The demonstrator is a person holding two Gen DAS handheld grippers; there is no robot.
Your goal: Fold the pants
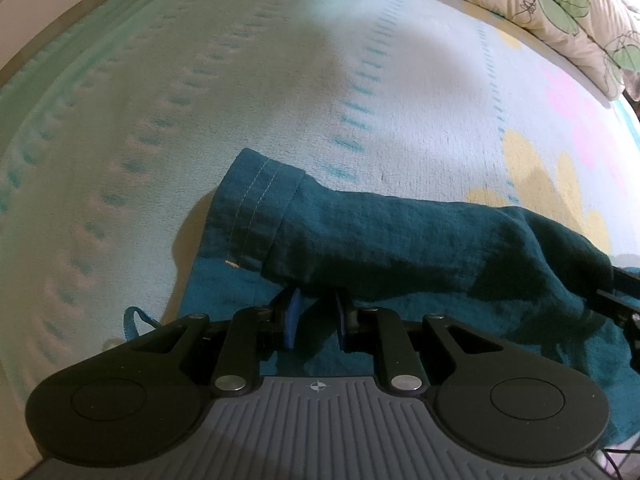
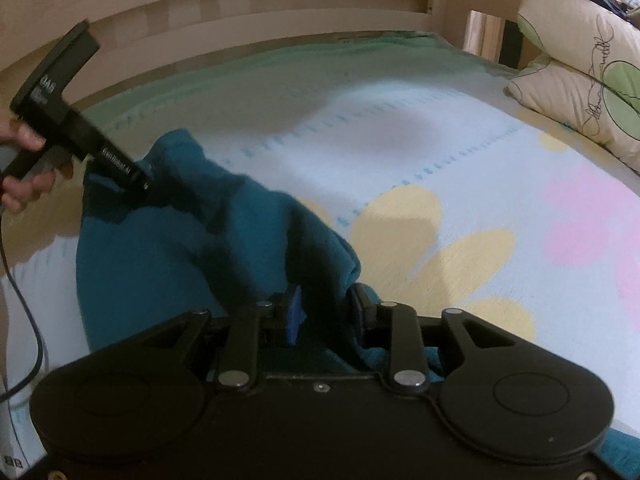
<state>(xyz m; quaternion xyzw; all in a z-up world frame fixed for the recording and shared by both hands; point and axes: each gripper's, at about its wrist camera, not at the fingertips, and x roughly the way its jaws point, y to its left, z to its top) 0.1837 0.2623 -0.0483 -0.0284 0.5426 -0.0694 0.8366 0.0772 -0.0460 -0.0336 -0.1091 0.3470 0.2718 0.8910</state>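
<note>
Teal pants (image 1: 400,240) lie on the bed blanket, with one leg doubled back so that its stitched hem (image 1: 256,208) faces up. My left gripper (image 1: 316,300) points steeply down with its fingertips hidden under that fold, shut on the pants cloth. In the right wrist view a hand (image 2: 20,184) holds the left gripper (image 2: 140,178), its tip buried in the raised pants (image 2: 160,260). My right gripper (image 2: 326,304) has its blue pads (image 2: 294,314) apart. Dark cloth lies loosely between them and is not pinched.
The pale blanket (image 2: 440,152) has yellow and pink flowers and dashed teal lines. Leaf-print pillows (image 2: 592,92) (image 1: 560,12) are stacked at the right. A wooden bed rail (image 2: 240,12) runs along the far side. A black cable (image 2: 24,280) hangs at the left.
</note>
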